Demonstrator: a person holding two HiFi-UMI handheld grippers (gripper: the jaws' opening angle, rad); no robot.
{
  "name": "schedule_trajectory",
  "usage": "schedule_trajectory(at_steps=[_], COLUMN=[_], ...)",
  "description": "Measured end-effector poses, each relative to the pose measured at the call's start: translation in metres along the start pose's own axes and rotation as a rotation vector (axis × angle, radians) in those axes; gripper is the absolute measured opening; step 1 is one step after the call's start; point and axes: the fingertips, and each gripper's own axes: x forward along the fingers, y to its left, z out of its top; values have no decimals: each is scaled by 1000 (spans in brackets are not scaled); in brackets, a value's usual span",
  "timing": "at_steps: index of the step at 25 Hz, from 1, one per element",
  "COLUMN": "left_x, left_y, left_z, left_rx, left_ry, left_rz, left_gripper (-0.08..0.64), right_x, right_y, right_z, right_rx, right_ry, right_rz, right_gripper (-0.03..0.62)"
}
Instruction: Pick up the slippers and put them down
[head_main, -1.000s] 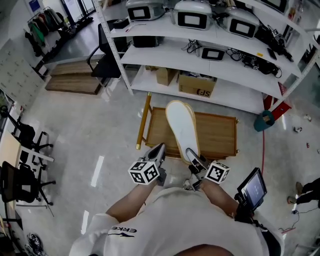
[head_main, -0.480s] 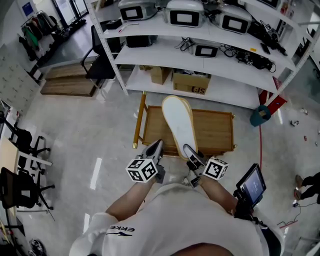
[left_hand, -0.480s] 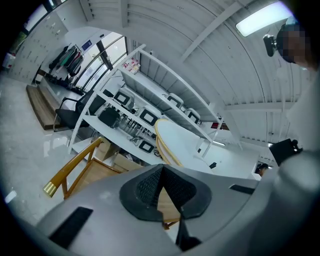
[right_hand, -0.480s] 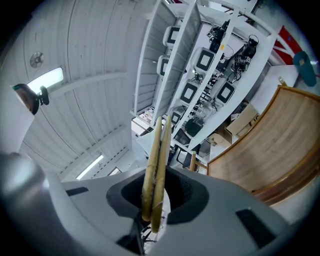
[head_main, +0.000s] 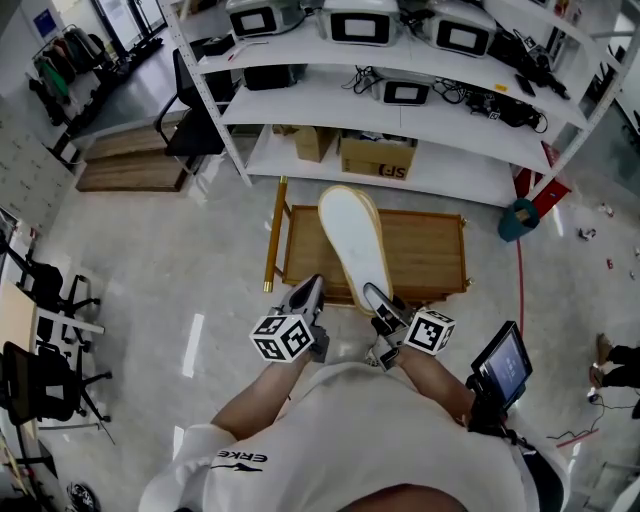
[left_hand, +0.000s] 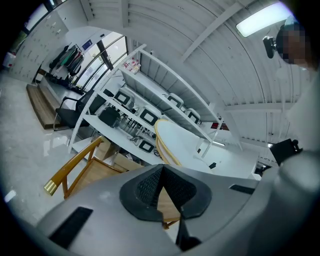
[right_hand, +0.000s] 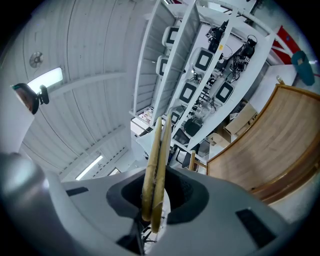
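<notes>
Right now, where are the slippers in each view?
Head view: centre, slippers jutting forward from the right hand-held gripper, above the wooden tray.
Left gripper view: centre, slippers sole-on, above the jaws.
Right gripper view: slippers edge-on between the jaws.
Shared landmark: the wooden tray.

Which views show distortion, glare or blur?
Head view: sharp, shelves bowed, glare streak on the floor. Left gripper view: strong fisheye, dark corners, overexposed ceiling light. Right gripper view: same fisheye; the slippers near the lens look soft.
</notes>
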Motion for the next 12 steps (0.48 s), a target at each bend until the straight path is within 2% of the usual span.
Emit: schedule_trajectory(at_steps=[12], left_x=[-8], left_y=[5], left_z=[-3], left_rx=[-9], left_ry=[19], left_rz=[-10], left_gripper=[3], right_x=[0], right_y=[4], right_z=[-9], right_rx=[1], right_ry=[-16], right_rz=[-23], right_gripper=[71])
